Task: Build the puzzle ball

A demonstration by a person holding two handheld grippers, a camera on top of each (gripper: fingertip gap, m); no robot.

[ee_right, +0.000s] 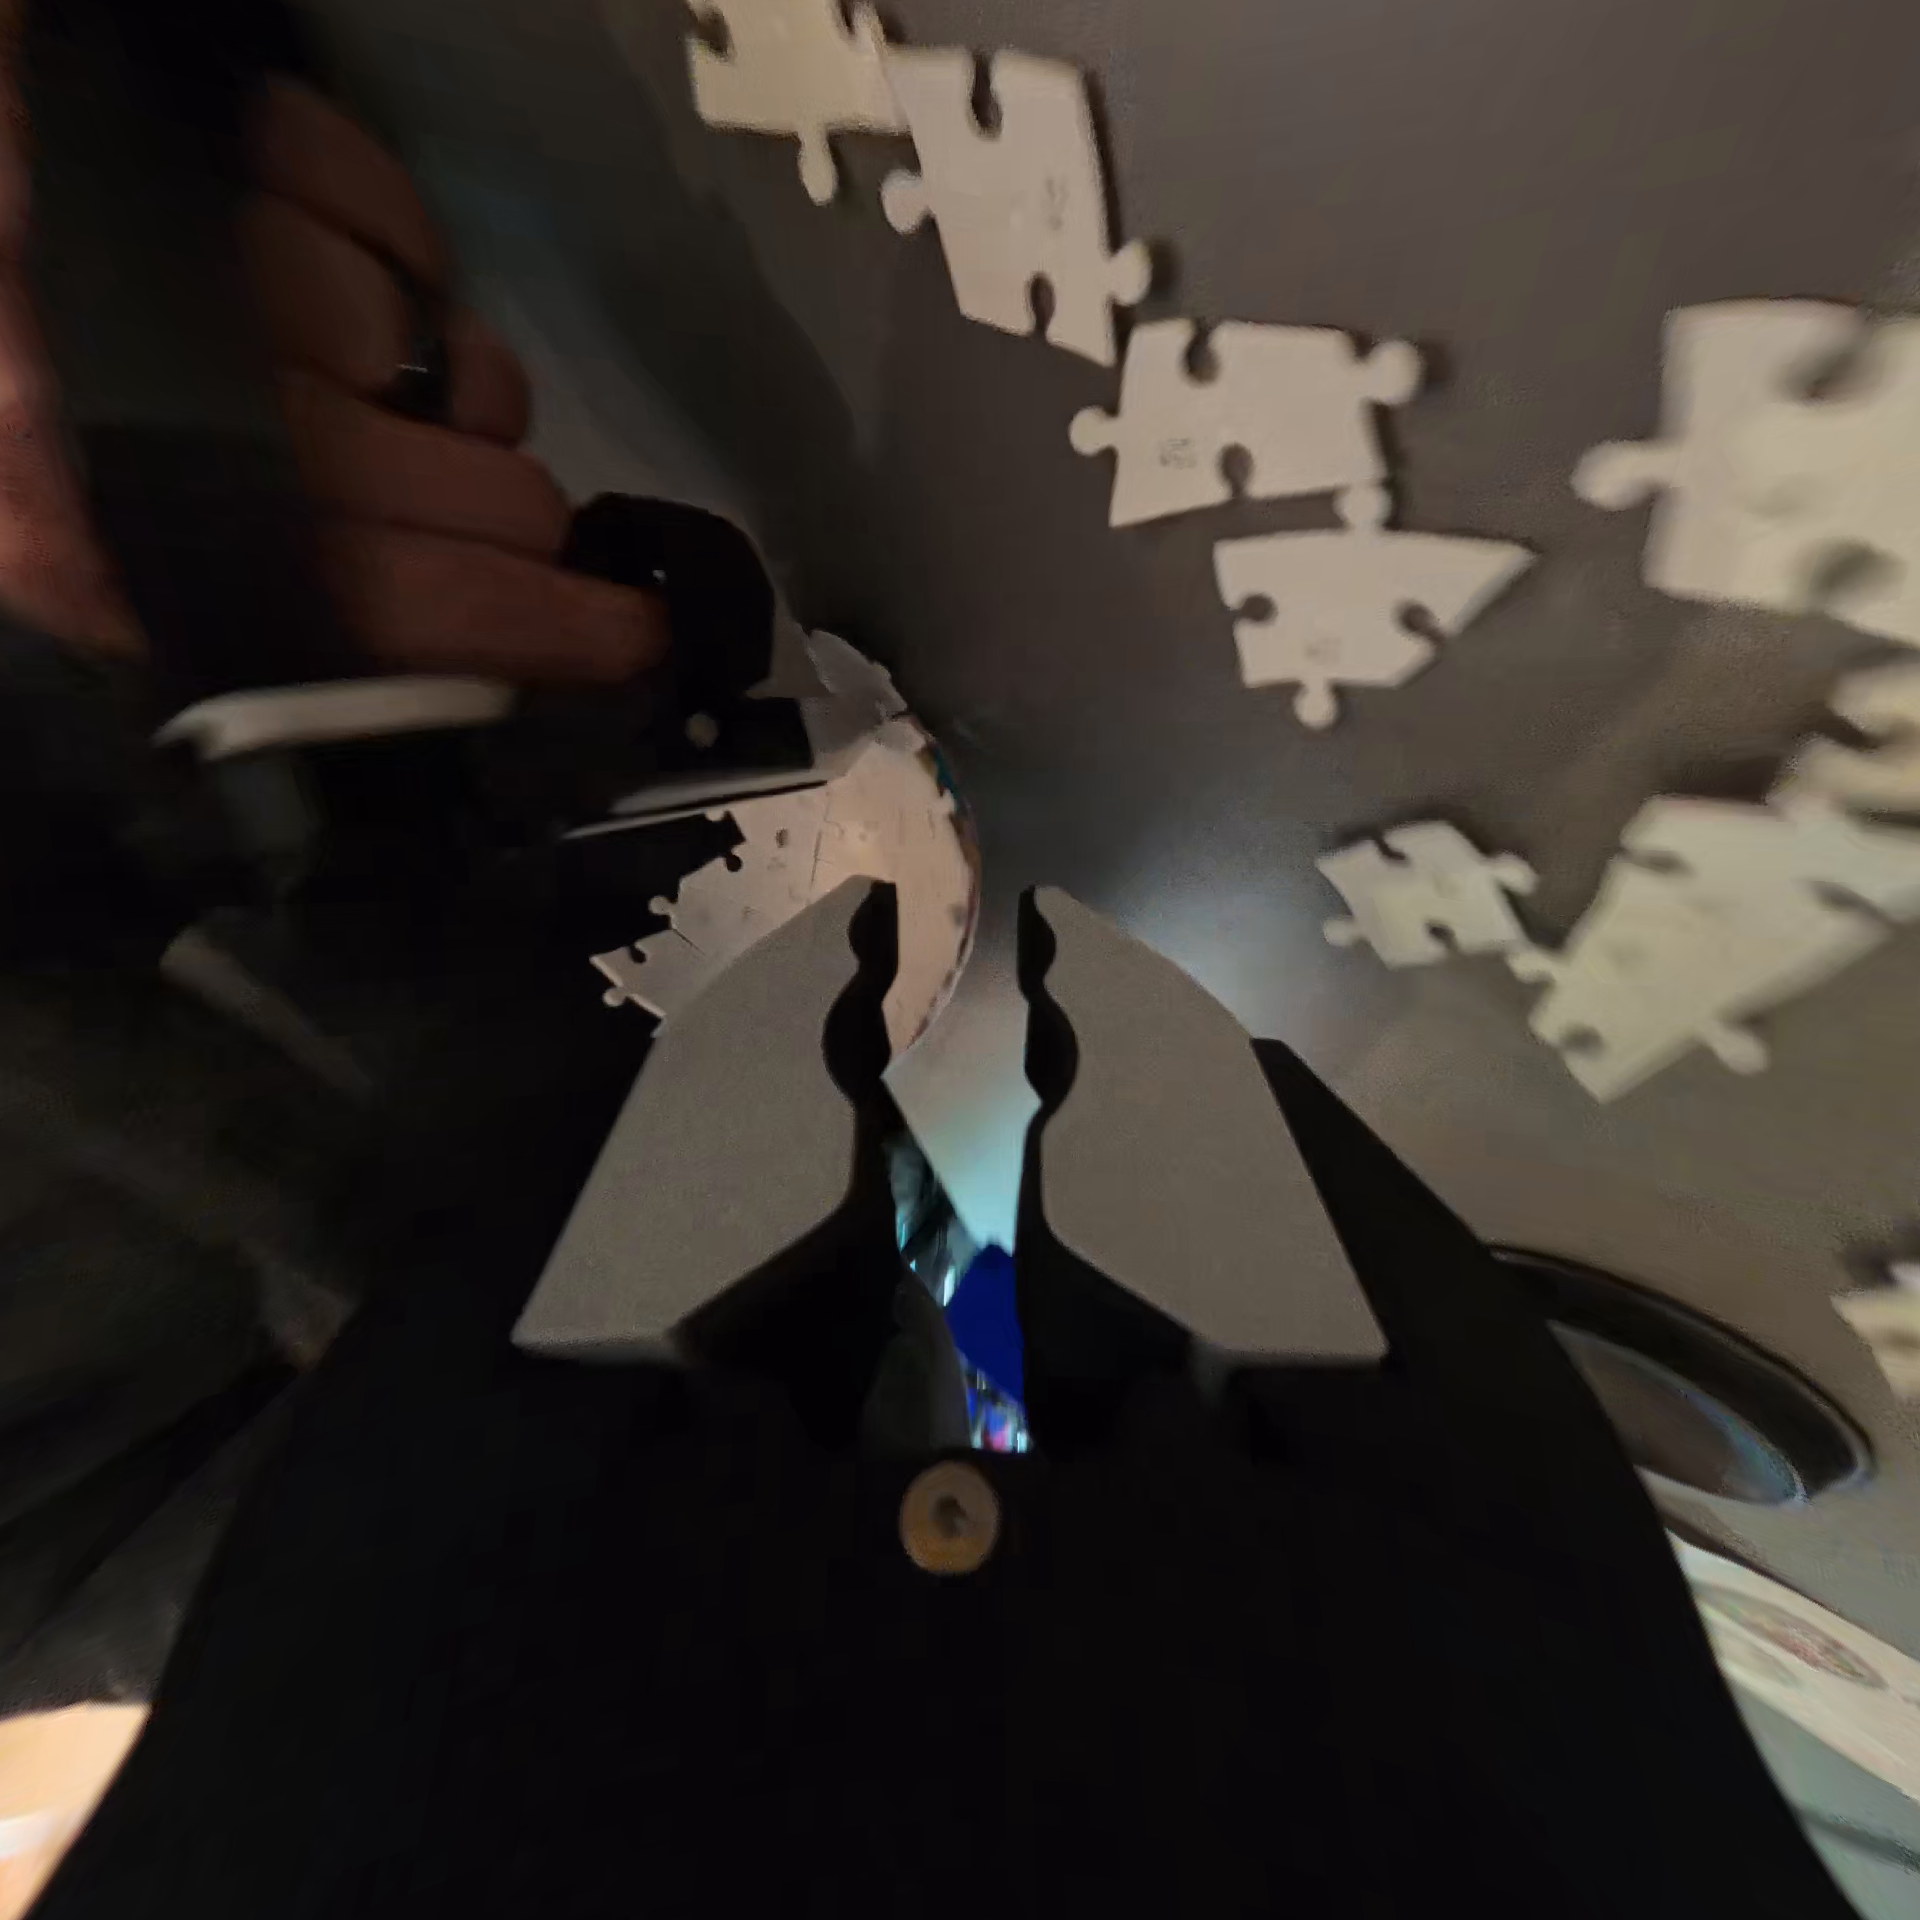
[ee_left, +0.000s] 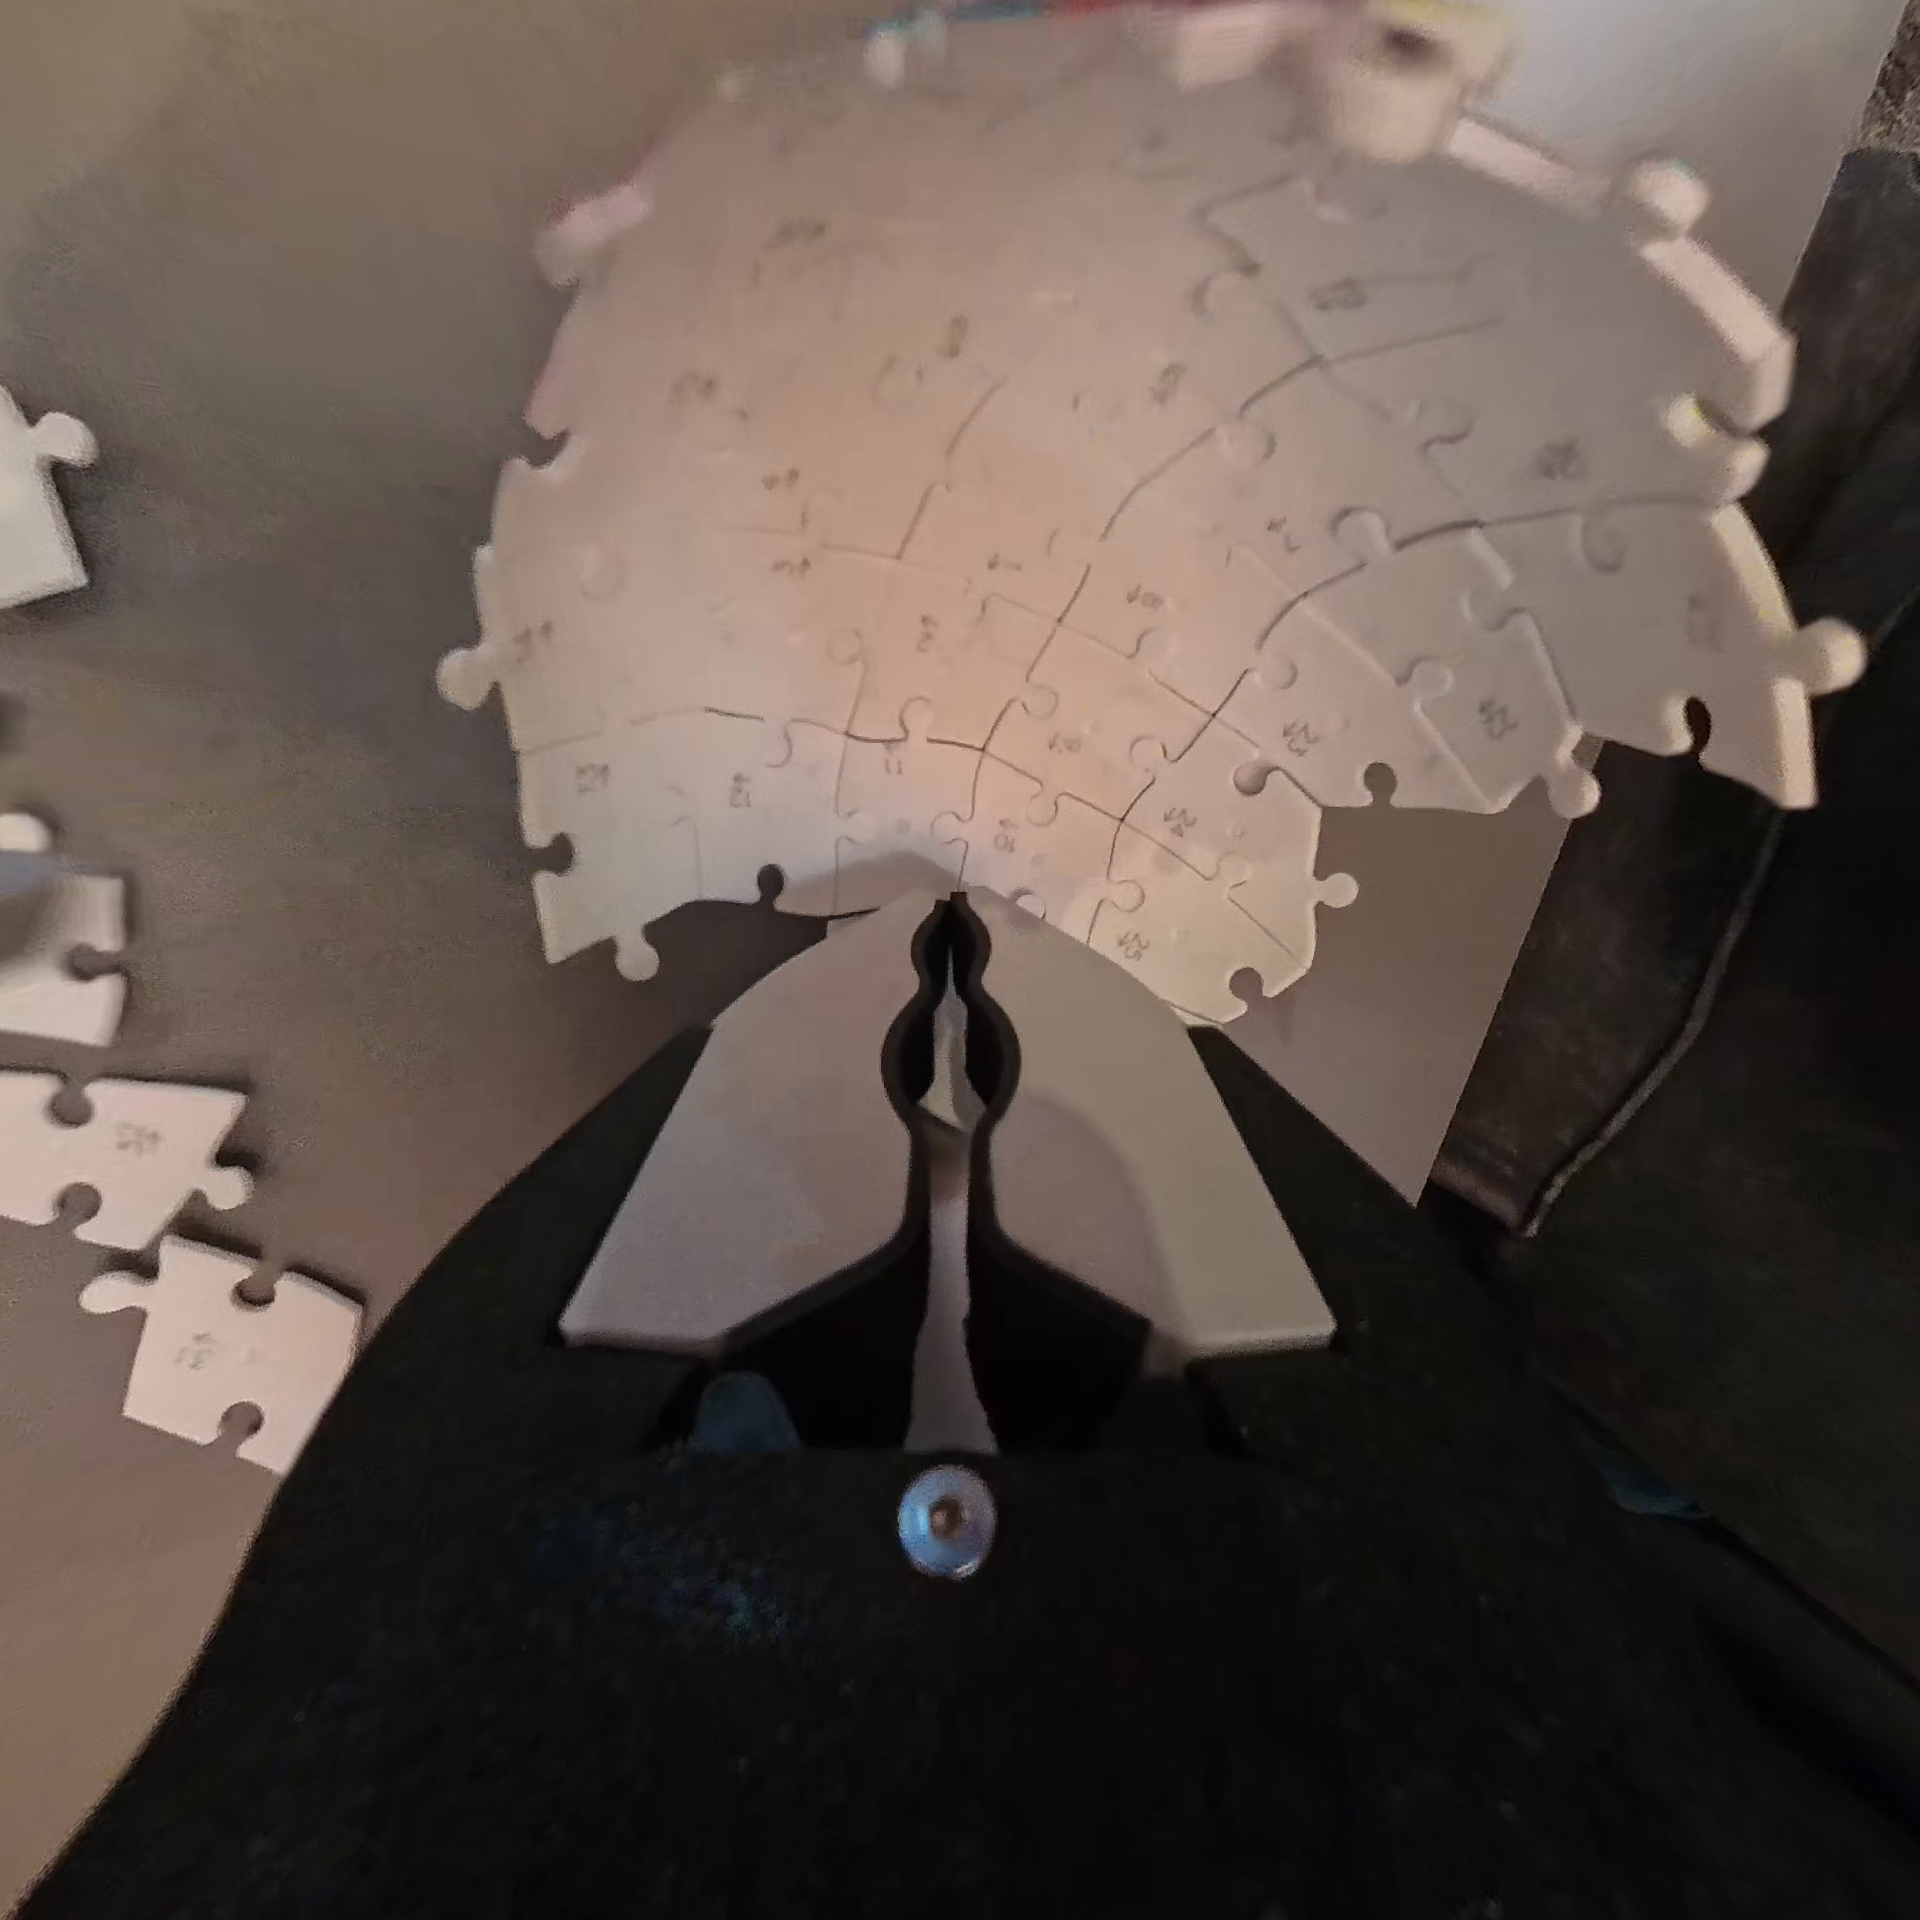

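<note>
The half-built puzzle ball [ee_left: 1091, 540], a curved white shell of joined pieces, has its lower edge pinched in the clenched left gripper [ee_left: 951, 914], off the grey table [ee_left: 260, 312]. The right gripper [ee_right: 956, 904] hangs released just beside it. Loose pieces [ee_right: 1247, 426] lie scattered around.

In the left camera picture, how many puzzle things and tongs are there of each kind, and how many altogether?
Loose white puzzle pieces: 4, though blur at the edge may hide more
Half-built ball: 1
Tongs, shut on the ball's edge: 1
Total: 6
</note>
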